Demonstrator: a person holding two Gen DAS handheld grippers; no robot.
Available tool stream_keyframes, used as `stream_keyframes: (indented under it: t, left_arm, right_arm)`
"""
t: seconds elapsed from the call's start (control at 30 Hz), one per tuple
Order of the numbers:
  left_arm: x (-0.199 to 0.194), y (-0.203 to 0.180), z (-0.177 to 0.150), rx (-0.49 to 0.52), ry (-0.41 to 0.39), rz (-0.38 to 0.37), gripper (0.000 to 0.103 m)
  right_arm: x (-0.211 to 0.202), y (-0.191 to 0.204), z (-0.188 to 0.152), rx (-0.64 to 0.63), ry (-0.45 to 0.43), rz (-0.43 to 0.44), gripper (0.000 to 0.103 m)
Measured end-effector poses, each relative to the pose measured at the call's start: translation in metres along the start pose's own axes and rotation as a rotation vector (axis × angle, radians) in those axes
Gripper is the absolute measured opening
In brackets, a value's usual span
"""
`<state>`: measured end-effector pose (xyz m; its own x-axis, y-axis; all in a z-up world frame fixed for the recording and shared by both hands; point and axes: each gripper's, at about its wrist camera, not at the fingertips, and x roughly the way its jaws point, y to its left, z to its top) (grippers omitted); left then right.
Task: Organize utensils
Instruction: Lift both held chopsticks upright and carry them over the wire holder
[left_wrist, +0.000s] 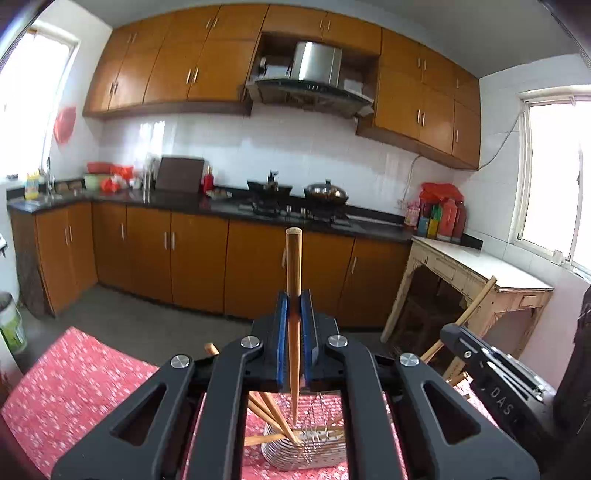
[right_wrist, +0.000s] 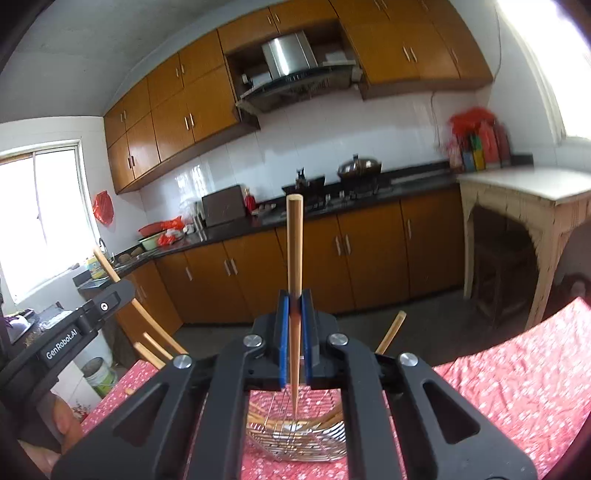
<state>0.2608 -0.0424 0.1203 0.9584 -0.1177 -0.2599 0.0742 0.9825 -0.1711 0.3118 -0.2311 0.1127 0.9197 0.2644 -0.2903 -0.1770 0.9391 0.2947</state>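
My left gripper (left_wrist: 294, 295) is shut on a wooden chopstick (left_wrist: 294, 266) that stands upright, its thin tip over a metal wire utensil basket (left_wrist: 306, 448) on the red patterned tablecloth (left_wrist: 74, 387). Several chopsticks (left_wrist: 271, 413) lean in that basket. My right gripper (right_wrist: 294, 295) is shut on another upright wooden chopstick (right_wrist: 294, 243), its tip over the same wire basket (right_wrist: 299, 439). The right gripper's body shows at the right of the left wrist view (left_wrist: 491, 365). The left gripper's body shows at the left of the right wrist view (right_wrist: 74, 332).
Orange kitchen cabinets (left_wrist: 199, 254) and a dark counter with a stove and wok (left_wrist: 325, 194) stand across the floor. A worn wooden side table (left_wrist: 476, 273) is at the right. A white bucket (left_wrist: 11, 325) stands on the floor at the left.
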Motion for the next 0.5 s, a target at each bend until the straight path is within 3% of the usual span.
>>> stream_keyframes:
  t: [0.5]
  left_arm:
    - [0.025, 0.007, -0.03, 0.002, 0.152, -0.017, 0.007]
  right_arm:
    - [0.04, -0.014, -0.032, 0.055, 0.154, -0.004, 0.008]
